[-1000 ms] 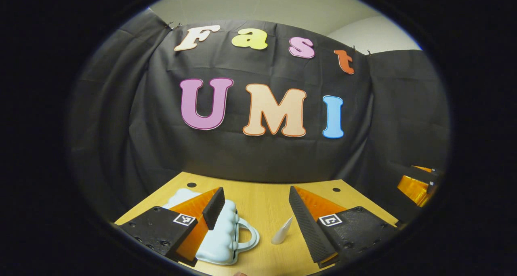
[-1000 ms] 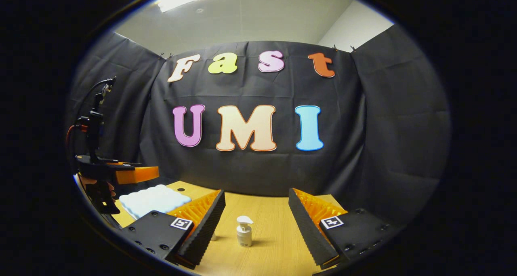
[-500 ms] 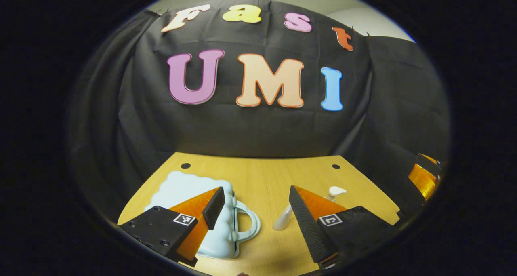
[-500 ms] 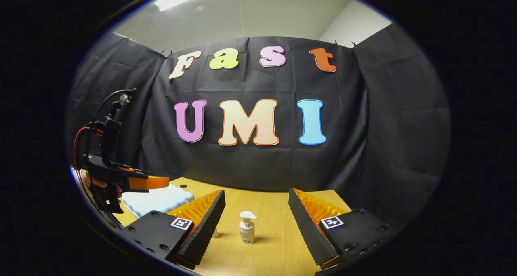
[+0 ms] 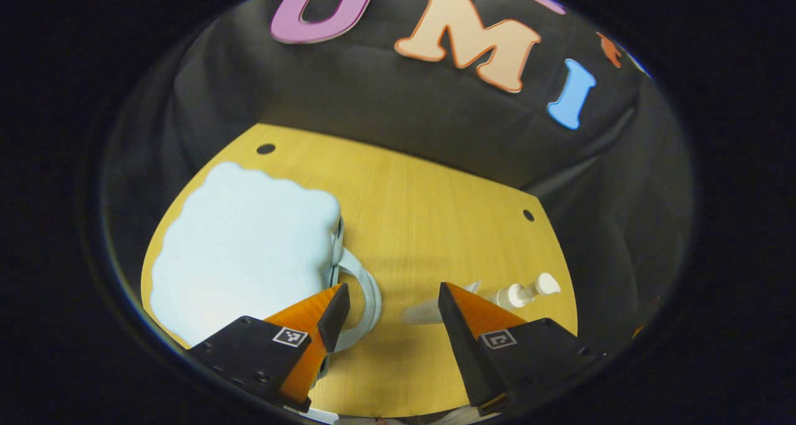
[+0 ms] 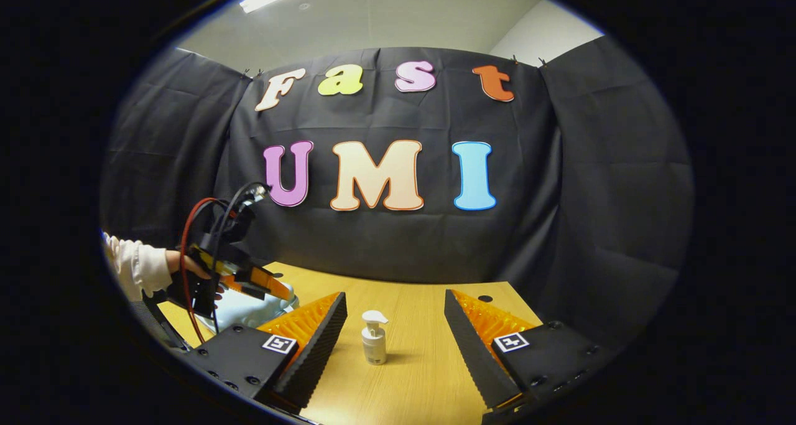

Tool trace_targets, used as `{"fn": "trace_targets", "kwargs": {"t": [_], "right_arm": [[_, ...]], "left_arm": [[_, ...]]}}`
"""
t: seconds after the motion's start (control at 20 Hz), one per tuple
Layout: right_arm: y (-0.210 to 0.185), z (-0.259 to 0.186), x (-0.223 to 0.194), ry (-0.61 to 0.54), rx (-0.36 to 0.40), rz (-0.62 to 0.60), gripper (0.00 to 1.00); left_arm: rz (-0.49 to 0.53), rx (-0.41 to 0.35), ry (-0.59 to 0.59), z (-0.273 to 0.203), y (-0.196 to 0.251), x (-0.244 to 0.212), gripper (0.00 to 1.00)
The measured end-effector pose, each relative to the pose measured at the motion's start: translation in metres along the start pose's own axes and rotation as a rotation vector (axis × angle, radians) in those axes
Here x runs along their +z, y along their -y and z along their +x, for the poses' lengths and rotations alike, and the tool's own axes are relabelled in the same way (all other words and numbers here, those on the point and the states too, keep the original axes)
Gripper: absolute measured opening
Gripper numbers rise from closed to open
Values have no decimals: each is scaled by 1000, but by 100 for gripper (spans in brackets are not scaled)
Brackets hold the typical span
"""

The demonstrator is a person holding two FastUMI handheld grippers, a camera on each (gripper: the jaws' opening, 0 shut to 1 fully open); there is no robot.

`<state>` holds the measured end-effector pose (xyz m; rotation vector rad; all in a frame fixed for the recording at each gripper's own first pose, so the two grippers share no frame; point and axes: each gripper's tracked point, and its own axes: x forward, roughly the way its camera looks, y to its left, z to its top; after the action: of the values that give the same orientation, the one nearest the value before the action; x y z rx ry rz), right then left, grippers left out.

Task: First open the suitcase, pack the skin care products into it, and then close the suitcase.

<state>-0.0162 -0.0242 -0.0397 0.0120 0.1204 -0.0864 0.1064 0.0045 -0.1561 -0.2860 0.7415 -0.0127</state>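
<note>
Left gripper view has tipped sharply downward since half a second ago: the booth wall, which took up most of that view, has slid to the top edge, and the wooden table (image 5: pixel 429 226) takes up the middle. The pale blue suitcase (image 5: pixel 245 251), seen edge-on before, shows its whole scalloped lid from above, lying flat and closed on the left part of the table. Its handle (image 5: pixel 367 294) loops out toward the right.

Left gripper (image 5: pixel 392 300) hangs low over the near table edge, jaws wide apart, nothing between them. Its left finger lies over the handle loop in this view; contact cannot be told. Just right of the handle a white tube (image 5: pixel 435 310) lies on the wood, partly hidden behind the right finger. Beyond it stands a white pump bottle (image 5: pixel 525 293), near the table's right edge.

Right gripper view has changed little: right gripper (image 6: pixel 395 325) sits level above the near table, jaws apart and empty. The pump bottle (image 6: pixel 374 344) stands upright between the two fingers, farther off, touching neither. At far left the left gripper (image 6: pixel 239 275) has pitched nose-down over the suitcase (image 6: pixel 249 307); a hand (image 6: pixel 189 266) in a light sleeve (image 6: pixel 134 266) holds it, red and black cables (image 6: pixel 205 226) arching above.
</note>
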Motion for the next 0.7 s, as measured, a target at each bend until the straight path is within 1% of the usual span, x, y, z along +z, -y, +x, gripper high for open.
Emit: {"fn": "trace_targets", "kwargs": {"t": [0.15,0.25,0.3,0.35,0.4,0.45,0.5,0.55,0.6,0.65,0.7], "right_arm": [[8,-2,-1,1,-15,0,99],[12,-4,-3,-2,-20,8,99],[13,-4,-4,-4,-21,12,99],[15,-5,-5,-5,-25,12,99],[18,-6,-4,-5,-32,9,99],[20,-8,-6,-5,-38,5,99],[23,-10,-6,-7,-45,1,99],[26,-12,-8,-11,-52,-1,99],[30,-14,-10,-16,-60,-1,99],[32,-15,-13,-21,-66,2,99],[35,-16,-14,-26,-72,5,99]], "left_arm": [[9,26,-118,23,-9,-9,83],[19,50,-206,35,-14,-16,79],[24,59,-245,39,-17,-22,74],[30,68,-275,45,-19,-24,77],[34,81,-301,49,-22,-27,71],[36,88,-323,53,-24,-29,71],[34,89,-345,59,-25,-32,67],[29,96,-366,62,-26,-36,69],[29,101,-387,68,-26,-40,59],[31,108,-413,71,-28,-44,61],[34,119,-430,74,-30,-47,48]]}}
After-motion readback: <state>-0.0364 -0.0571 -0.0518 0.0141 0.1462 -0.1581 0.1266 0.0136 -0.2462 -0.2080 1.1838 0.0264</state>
